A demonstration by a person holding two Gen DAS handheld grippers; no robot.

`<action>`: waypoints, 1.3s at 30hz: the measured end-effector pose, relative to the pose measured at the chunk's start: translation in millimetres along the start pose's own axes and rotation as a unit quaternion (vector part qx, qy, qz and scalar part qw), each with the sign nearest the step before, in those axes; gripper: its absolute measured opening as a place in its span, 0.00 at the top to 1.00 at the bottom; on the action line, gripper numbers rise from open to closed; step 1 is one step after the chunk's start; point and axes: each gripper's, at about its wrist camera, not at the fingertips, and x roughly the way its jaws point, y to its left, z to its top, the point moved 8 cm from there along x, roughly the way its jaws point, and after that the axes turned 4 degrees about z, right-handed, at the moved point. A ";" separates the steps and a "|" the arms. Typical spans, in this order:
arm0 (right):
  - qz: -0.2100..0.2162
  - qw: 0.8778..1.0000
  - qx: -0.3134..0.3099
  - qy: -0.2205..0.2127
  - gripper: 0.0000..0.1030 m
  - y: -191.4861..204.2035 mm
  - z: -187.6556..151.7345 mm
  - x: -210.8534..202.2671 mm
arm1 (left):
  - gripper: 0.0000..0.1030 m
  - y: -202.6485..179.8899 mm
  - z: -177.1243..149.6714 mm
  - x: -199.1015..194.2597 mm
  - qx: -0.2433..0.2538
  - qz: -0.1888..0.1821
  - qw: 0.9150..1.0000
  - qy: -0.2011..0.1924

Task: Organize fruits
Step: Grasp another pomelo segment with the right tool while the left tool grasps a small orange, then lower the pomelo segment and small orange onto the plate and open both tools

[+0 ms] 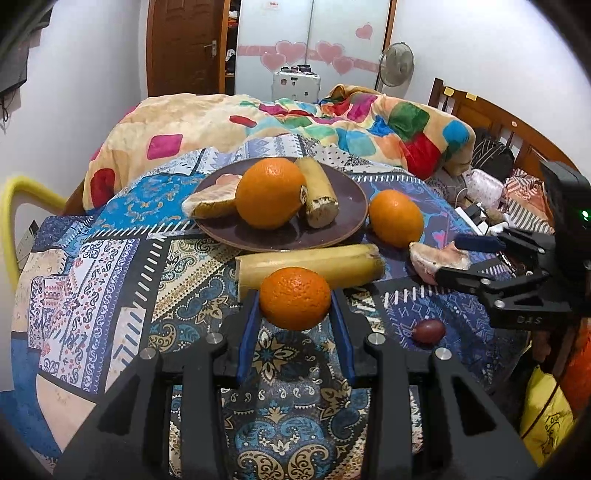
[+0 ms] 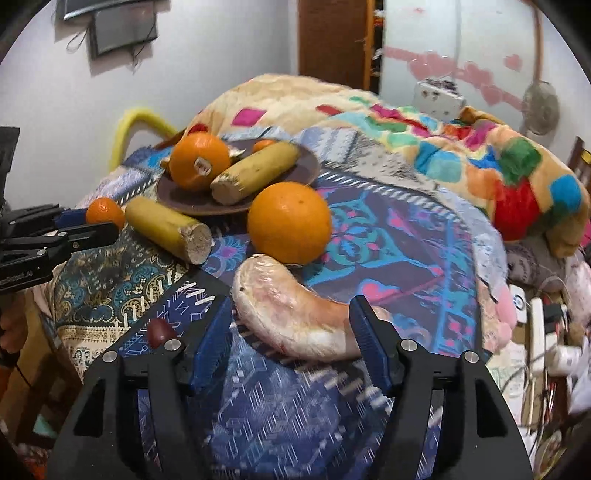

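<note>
Left gripper (image 1: 295, 299): I have it clenched on a small orange (image 1: 294, 298), lifted above the patterned cloth (image 1: 110, 266)
Right gripper (image 2: 291, 325): jaws spread; a pomelo segment (image 2: 291, 314) lies between them, contact unclear
Nearby: 1 cut banana piece (image 1: 310, 264) behind the small orange; 1 large orange (image 1: 396, 218) just beside the plate (image 1: 343, 192)
Plate: 1 orange, 1 banana piece, pomelo segments
Cloth: 1 dark red fruit (image 1: 428, 331)

— White walls (image 1: 92, 74), brown wooden door (image 1: 184, 44) at the back?
— Yes, beside frosted wardrobe panels (image 1: 314, 33) with pink hearts. Standing fan (image 1: 397, 64) near the wooden headboard (image 1: 498, 122); colourful blanket (image 1: 295, 118) heaped on the bed.
</note>
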 end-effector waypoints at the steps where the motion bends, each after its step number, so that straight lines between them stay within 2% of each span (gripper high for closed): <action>1: -0.001 1.000 -0.010 0.008 0.37 1.8 0.4 5.0 | 0.64 0.5 -1.4 1.1 0.002 0.001 1.000 0.002; 4: -0.023 0.999 -0.041 0.024 0.37 3.9 0.1 15.4 | 0.64 2.0 -4.1 3.4 0.005 0.004 1.000 0.005; 8: -0.011 0.999 -0.037 0.030 0.39 1.5 3.8 19.6 | 0.64 4.6 -6.3 5.8 0.004 0.005 1.000 0.007; 9: 0.003 0.999 -0.027 0.032 0.43 1.0 3.6 19.9 | 0.64 5.1 -6.4 6.0 0.003 0.004 1.000 0.007; 11: 0.004 0.999 -0.024 0.028 0.54 1.3 4.4 18.2 | 0.64 5.7 -6.3 6.0 0.001 0.002 1.000 0.006; 16: -0.010 0.999 -0.026 0.017 0.58 4.9 0.5 8.7 | 0.64 5.1 -5.9 5.9 0.000 -0.001 1.000 0.005; 20: -0.012 1.000 -0.020 -0.002 0.63 6.7 4.1 -4.8 | 0.64 6.7 -3.7 5.0 -0.003 -0.002 1.000 0.002; 31: 0.000 0.998 0.005 -0.068 0.65 9.2 27.3 -44.6 | 0.64 12.1 11.0 -7.4 -0.010 0.001 1.000 -0.016; 39: 0.010 0.994 0.011 -0.109 0.65 16.2 54.1 -64.5 | 0.64 19.5 32.7 -19.3 -0.010 0.009 0.999 -0.043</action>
